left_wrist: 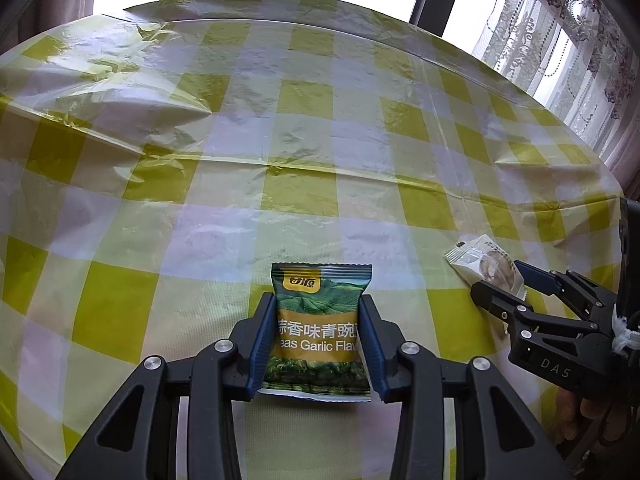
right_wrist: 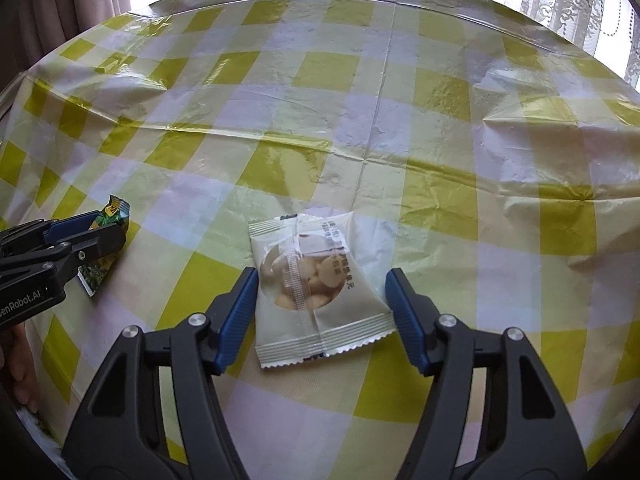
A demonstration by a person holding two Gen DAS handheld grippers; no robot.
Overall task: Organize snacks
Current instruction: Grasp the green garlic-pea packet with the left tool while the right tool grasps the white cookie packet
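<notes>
A green garlic-pea snack packet [left_wrist: 320, 320] lies on the yellow-and-white checked tablecloth [left_wrist: 280, 140]. My left gripper [left_wrist: 317, 298] is shut on it, a blue pad pressing each long side. In the right wrist view the same gripper [right_wrist: 110, 222] comes in from the left edge over the green packet [right_wrist: 96, 276]. A white packet of pale nuts [right_wrist: 316, 280] lies flat, seam side up, between the pads of my right gripper [right_wrist: 322, 272]. The left pad just meets the packet's edge and the packet is not squeezed. From the left wrist view, the right gripper [left_wrist: 498, 276] straddles the white packet [left_wrist: 472, 260].
The wrinkled plastic cloth [right_wrist: 360, 120] covers the whole table up to its curved far edge. Lace curtains [left_wrist: 560, 40] hang past the table at the right, a window behind. A person's hand [left_wrist: 592, 420] holds the right gripper's handle.
</notes>
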